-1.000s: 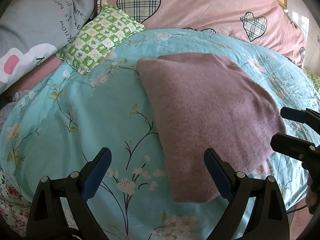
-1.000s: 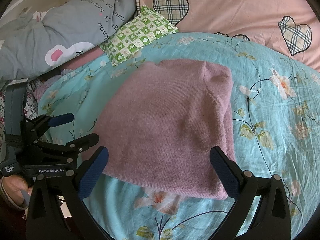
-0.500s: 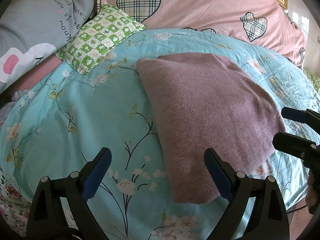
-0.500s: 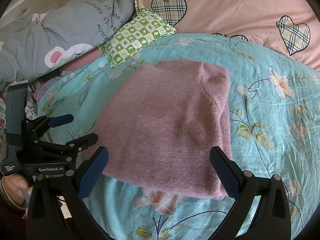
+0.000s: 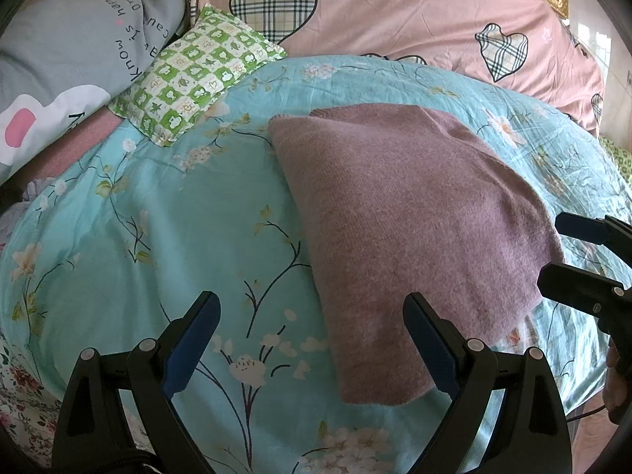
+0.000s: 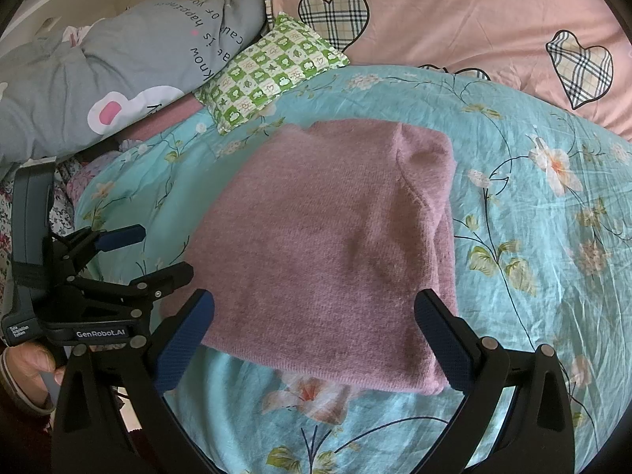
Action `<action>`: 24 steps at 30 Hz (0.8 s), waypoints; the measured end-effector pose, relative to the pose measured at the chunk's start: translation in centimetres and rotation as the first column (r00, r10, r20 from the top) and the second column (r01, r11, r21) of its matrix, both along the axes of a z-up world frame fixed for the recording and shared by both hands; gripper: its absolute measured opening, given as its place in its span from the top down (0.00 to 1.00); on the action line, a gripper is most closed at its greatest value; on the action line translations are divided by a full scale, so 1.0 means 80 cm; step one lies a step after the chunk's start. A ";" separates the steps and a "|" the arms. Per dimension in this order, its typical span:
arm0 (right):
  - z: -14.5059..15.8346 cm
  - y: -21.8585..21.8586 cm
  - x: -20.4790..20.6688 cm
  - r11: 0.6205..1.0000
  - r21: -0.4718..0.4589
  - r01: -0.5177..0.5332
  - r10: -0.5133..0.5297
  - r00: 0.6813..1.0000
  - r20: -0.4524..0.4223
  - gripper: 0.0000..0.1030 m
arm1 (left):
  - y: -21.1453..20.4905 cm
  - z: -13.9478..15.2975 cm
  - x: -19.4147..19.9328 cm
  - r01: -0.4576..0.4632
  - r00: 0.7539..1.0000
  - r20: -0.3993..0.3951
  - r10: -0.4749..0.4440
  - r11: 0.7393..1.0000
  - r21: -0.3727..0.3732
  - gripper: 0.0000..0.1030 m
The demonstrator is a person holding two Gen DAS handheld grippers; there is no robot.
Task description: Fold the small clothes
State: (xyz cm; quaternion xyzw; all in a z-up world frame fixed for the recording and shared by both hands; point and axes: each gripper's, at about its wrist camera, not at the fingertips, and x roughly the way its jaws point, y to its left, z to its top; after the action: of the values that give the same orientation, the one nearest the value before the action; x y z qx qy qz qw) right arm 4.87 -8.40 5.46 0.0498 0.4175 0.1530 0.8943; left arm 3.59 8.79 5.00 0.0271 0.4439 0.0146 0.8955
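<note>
A mauve knitted garment (image 5: 410,217) lies folded into a rectangle on the turquoise floral bedcover (image 5: 158,217); it also shows in the right wrist view (image 6: 335,245). My left gripper (image 5: 312,339) is open and empty, hovering over the garment's near left edge. It also shows in the right wrist view (image 6: 134,252) at the garment's left side. My right gripper (image 6: 316,335) is open and empty over the garment's near edge. It also shows in the left wrist view (image 5: 568,252) at the garment's right corner.
A green checked pillow (image 5: 193,75), a grey printed quilt (image 5: 71,59) and a pink quilt with plaid hearts (image 5: 414,15) lie at the head of the bed. The bed's near edge runs just under the grippers.
Almost nothing has moved. Both grippers stay open near the garment, with only a slight drift of the views.
</note>
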 end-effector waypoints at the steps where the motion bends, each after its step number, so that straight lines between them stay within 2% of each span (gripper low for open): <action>1: 0.000 0.000 0.000 1.000 0.000 0.000 0.000 1.000 0.000 0.02 | -0.001 0.000 0.000 -0.001 1.000 -0.001 0.001 1.000 0.000 0.08; 24: -0.002 -0.002 0.001 1.000 0.013 0.010 -0.010 1.000 -0.002 0.02 | -0.003 -0.001 0.002 -0.002 1.000 -0.002 0.002 1.000 0.001 0.08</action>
State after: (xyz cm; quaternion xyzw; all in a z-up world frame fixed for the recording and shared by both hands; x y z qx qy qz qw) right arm 4.96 -8.58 5.26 0.0579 0.4172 0.1509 0.8943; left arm 3.73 8.55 4.89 0.0273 0.4451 0.0158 0.8949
